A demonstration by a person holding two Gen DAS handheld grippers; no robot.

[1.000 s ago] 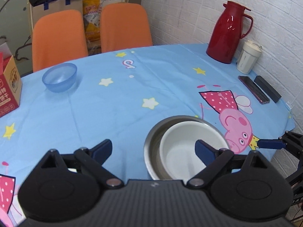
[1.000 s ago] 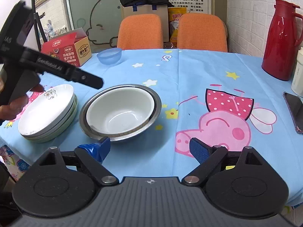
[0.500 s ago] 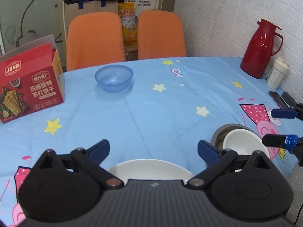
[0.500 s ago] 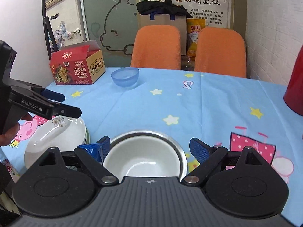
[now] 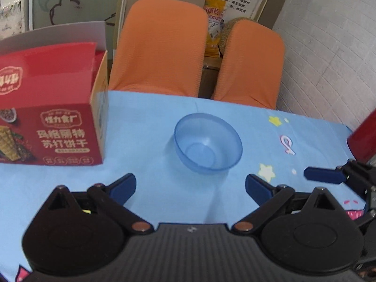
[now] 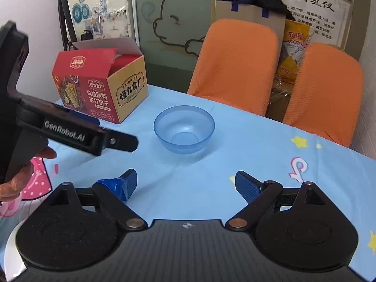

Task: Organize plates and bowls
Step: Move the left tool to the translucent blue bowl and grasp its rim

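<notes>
Blue bowl (image 5: 208, 143) sits upright and empty on the surface (image 5: 152, 188), far side, in front of the two orange chairs (image 5: 159, 47). Red box (image 5: 47, 117) is to its left, apart from it. Nothing touches the bowl.

Left tool (image 5: 190, 184): released, jaws spread wide after just opening further, nothing between them, only cloth below. Bowl is centred ahead of it, not yet inside the gap.

Right tool (image 6: 185, 184): also released, jaws parted at a middling gap, empty. Bowl lies ahead and slightly left of its centreline. The left tool shows in this view at the left edge, with part of a hand (image 6: 16, 178) on its grip.

Handling, my read:
- Translucent plastic, thin wall, so light. It should lift with little force.
- Probably flexes a bit at the rim; a hard squeeze could deform it or pop it out.
- Smooth and curved outside, so a grip across the whole body would likely slip upward.
- Best hold: pinch the rim wall, one finger inside, one outside, at the near edge.
- Not fragile like ceramic, but light enough to skid on the cloth if nudged before the jaws shut.

Either tool looks placed for the reach; left is better aligned.
</notes>
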